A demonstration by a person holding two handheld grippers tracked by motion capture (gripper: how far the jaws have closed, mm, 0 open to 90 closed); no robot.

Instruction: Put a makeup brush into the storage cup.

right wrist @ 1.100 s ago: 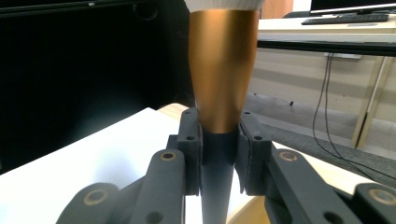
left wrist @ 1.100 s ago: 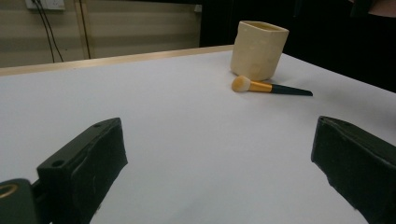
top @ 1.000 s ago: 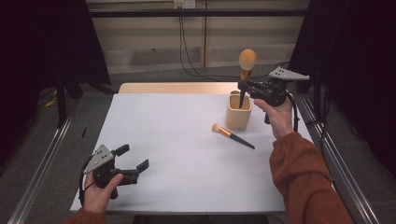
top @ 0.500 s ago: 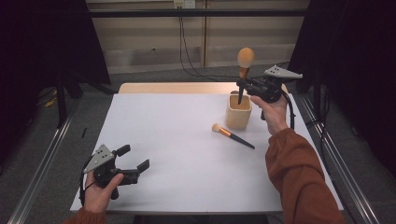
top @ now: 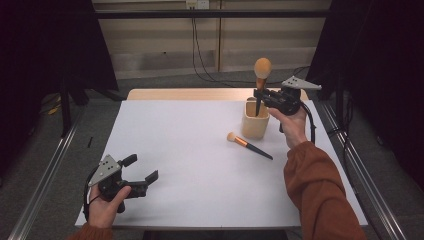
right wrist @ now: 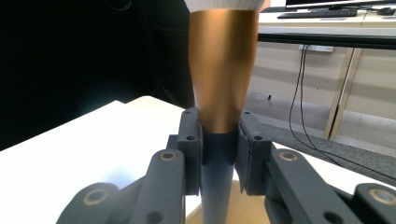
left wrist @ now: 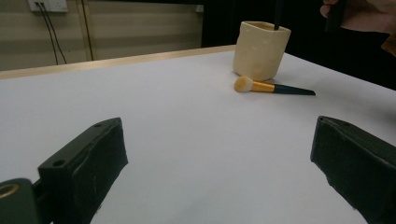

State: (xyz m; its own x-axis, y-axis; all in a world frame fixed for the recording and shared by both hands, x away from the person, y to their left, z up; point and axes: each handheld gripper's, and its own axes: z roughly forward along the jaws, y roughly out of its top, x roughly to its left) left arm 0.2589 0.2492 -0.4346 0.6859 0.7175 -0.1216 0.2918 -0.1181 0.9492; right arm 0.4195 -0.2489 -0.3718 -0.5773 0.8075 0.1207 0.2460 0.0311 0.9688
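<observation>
Nearest me, my left gripper (top: 141,181) rests at the front-left corner of the white surface (top: 190,150), jaws spread wide with nothing between them. From the left gripper view I look out between those two black jaws across bare white toward the work, so I judge this hand is parked out of the way, ready but not needed for the step in hand.

Farther out, a small makeup brush (top: 248,145) lies flat on the surface just in front of the cup, pale bristle head toward the middle of the surface, gold ferrule behind it, dark handle pointing toward my right sleeve (top: 320,195). It lies apart from the cup, and I take it as the next thing to collect.

Beyond it stands the cream brush cup (top: 255,122), upright near the far-right edge. My right gripper (top: 262,95) hangs just above its mouth, clamped on the large makeup brush (top: 261,75). The right gripper view shows the jaws pinching the dark handle right below the copper ferrule, with the brush upright, bristles up. Its handle tip reaches down into the cup opening. That vertical hold near the ferrule keeps the handle aimed straight into the cup, so a release should drop it in standing.
</observation>
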